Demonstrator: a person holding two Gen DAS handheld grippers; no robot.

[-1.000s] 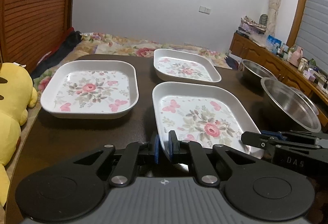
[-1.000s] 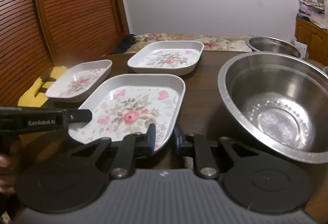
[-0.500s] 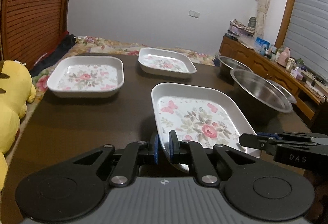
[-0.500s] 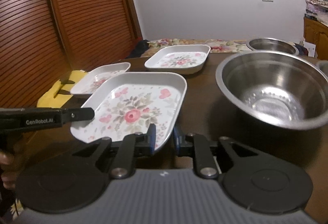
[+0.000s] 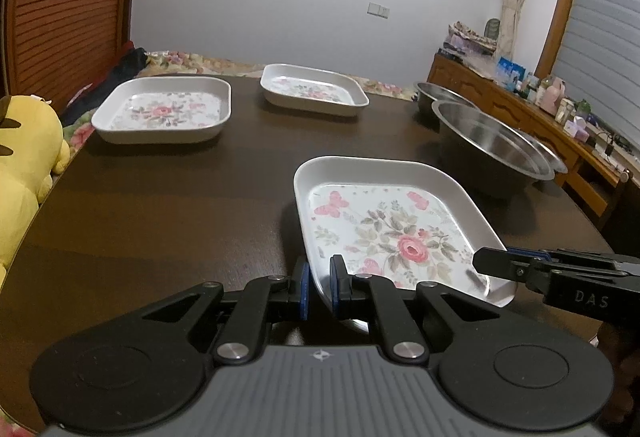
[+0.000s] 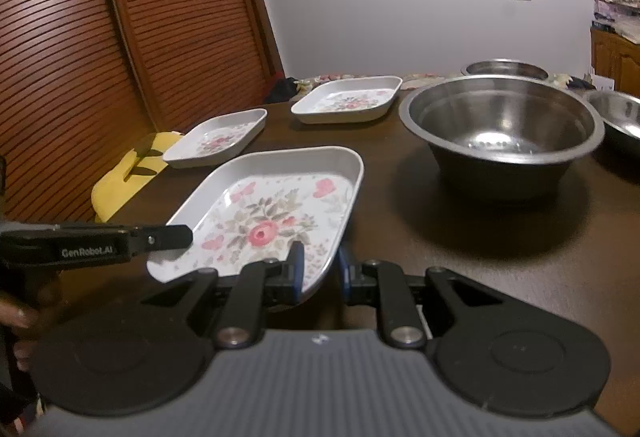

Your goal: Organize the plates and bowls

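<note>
Between my two hand-held grippers: floral plate (image 5: 384, 233), each (image 5: 316, 285) (image 6: 320, 269) clamped on one rim; uneven pull could tip it.

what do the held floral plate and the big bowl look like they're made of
Floral plate: probably melamine or glazed ceramic; smooth white gloss with a printed rose pattern, thin rounded rim. Which one, the look leaves open.
Big bowl: stainless steel by the look; grey brushed metal, reflections inside, thin rolled rim.
</note>
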